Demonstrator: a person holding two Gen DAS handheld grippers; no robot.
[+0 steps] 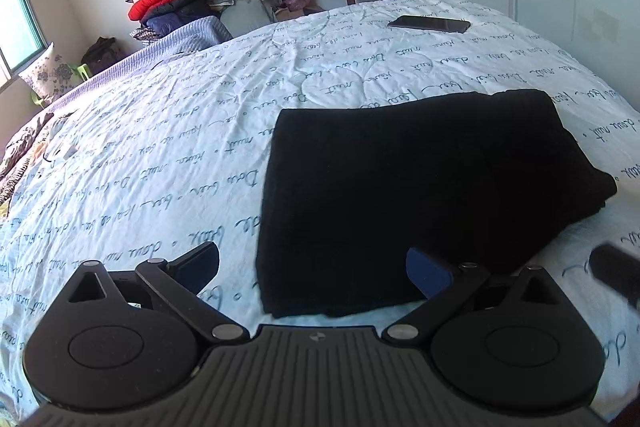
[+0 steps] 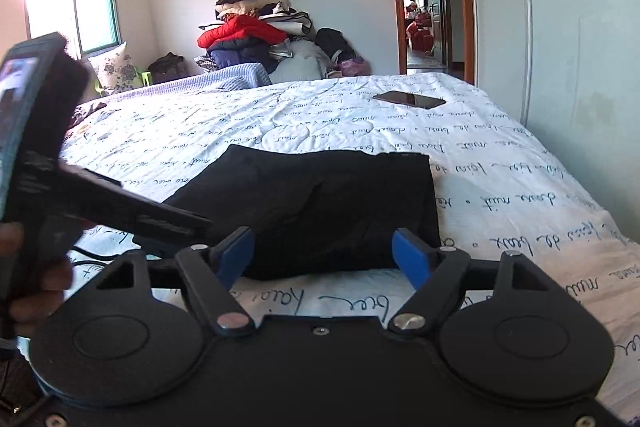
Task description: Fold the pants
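Observation:
Black pants lie folded into a compact rectangle on the white bedspread with script print. They also show in the right wrist view. My left gripper is open and empty, hovering at the near edge of the pants. My right gripper is open and empty, just before the pants' near edge. The left gripper's body and the hand holding it fill the left side of the right wrist view. A blurred tip of the right gripper shows at the right edge of the left wrist view.
A dark phone lies on the far part of the bed; it shows in the right wrist view too. A pile of clothes sits beyond the bed's far end. A doorway and a wardrobe are on the right.

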